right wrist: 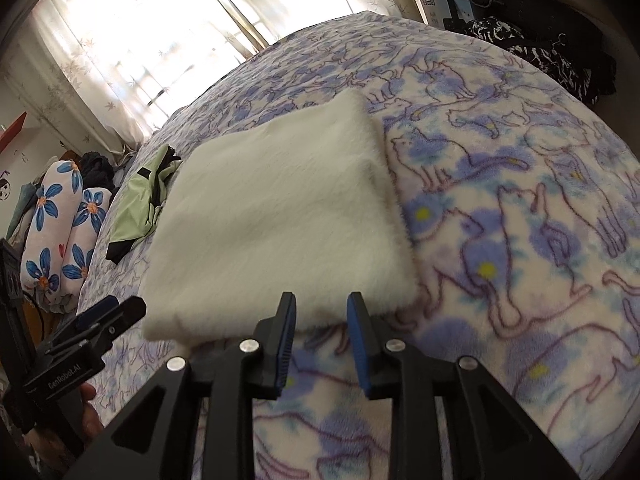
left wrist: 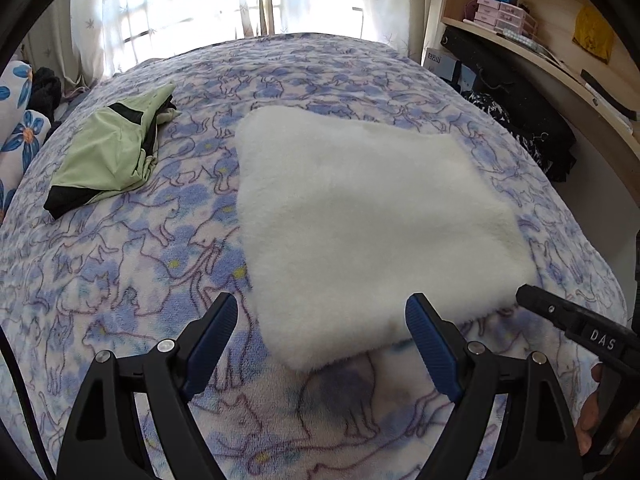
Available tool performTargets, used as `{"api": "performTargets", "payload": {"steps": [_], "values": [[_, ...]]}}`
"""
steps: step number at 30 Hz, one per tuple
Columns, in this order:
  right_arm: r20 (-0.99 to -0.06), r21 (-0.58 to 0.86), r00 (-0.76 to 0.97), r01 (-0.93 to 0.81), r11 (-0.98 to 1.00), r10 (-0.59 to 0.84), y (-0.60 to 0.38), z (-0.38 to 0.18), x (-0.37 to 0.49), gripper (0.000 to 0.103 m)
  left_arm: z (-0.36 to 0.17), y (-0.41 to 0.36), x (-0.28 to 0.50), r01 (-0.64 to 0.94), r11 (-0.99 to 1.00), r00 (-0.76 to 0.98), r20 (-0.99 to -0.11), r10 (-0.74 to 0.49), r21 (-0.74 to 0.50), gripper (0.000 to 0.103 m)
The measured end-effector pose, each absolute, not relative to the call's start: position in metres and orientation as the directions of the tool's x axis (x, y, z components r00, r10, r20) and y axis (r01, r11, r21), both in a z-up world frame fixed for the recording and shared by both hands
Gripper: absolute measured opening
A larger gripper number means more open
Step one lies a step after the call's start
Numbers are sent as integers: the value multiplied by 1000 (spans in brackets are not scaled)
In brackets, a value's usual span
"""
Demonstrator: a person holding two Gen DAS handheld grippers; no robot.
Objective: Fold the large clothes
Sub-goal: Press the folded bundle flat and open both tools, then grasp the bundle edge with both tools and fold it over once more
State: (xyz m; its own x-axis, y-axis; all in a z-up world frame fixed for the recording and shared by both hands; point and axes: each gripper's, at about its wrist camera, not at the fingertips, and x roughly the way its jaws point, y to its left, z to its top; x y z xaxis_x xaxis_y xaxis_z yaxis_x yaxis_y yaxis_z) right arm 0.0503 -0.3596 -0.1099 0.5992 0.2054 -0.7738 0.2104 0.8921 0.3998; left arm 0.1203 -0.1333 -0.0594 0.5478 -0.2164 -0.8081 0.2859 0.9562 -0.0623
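A white fluffy garment (left wrist: 360, 208) lies folded into a thick rectangle on the cat-print bed blanket (left wrist: 120, 280). My left gripper (left wrist: 322, 304) hangs open above its near edge, jaws wide and empty. In the right wrist view the same folded garment (right wrist: 280, 208) lies just ahead of my right gripper (right wrist: 321, 300), whose blue pads stand a little apart with nothing between them, over the blanket (right wrist: 520, 240) at the garment's near edge. Each gripper shows at the edge of the other's view: the right gripper (left wrist: 560, 316) and the left gripper (right wrist: 108, 312).
A folded green and black garment (left wrist: 108, 152) (right wrist: 148, 196) lies on the bed to the left. Blue-flowered pillows (right wrist: 60, 232) sit off the left side. Dark clothes (left wrist: 532, 136) and a wooden shelf (left wrist: 540, 40) stand at the right. Curtained windows are behind.
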Motion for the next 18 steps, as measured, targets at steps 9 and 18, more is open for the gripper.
{"api": "performTargets", "payload": {"steps": [9, 18], "values": [[-783, 335, 595, 159, 929, 181, -348, -87, 41, 37, -43, -124, 113, 297, 947, 528, -805, -271, -124, 85], [-759, 339, 624, 129, 932, 189, -367, -61, 59, 67, -44, -114, 135, 271, 940, 489, -812, -319, -207, 91]]}}
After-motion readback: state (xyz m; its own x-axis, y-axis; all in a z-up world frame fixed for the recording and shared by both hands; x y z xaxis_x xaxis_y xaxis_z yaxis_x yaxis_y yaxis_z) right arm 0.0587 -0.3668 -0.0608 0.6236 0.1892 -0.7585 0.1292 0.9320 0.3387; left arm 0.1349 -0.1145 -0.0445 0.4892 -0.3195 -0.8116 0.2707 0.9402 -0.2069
